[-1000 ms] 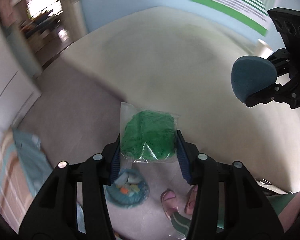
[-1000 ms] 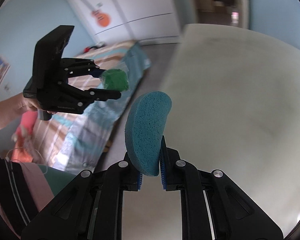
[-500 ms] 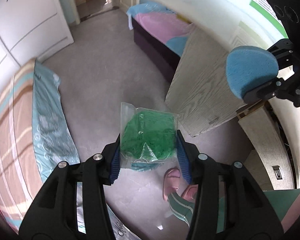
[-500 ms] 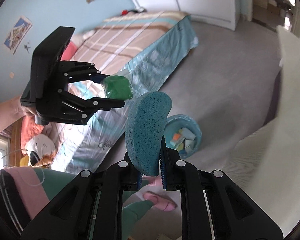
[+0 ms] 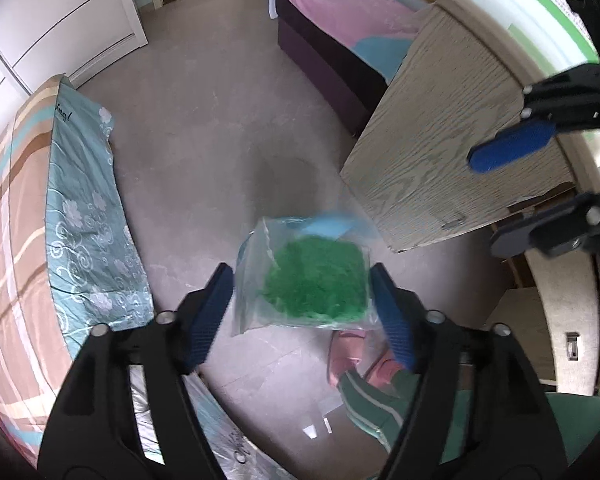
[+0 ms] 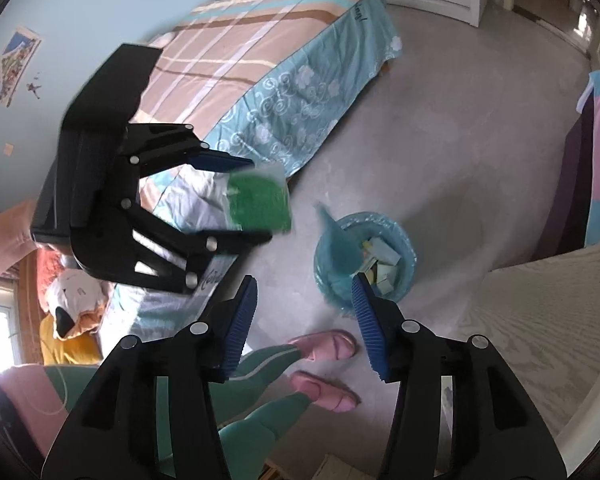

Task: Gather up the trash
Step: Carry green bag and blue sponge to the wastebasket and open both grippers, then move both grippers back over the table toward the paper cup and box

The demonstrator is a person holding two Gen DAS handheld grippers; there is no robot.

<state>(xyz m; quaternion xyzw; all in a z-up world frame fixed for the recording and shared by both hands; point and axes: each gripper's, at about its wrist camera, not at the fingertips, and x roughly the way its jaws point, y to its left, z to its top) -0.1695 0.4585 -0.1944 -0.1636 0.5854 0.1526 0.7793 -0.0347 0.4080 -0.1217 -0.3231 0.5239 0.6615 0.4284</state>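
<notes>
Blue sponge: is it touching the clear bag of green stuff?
Apart: right wrist view shows floor between blue sponge and clear bag of green stuff.

The left claw [image 5: 302, 300] points steeply down, its jaws opening, blue pads clear of the bagged green thing between them. A hand [image 6: 4, 236] grips its black body from behind. The right claw [image 6: 304, 320] also tilts downward, its jaws opening with nothing pressed between the pads. Below it stand the person's legs in green trousers [image 6: 260, 364] and pink slippers [image 6: 326, 346].
</notes>
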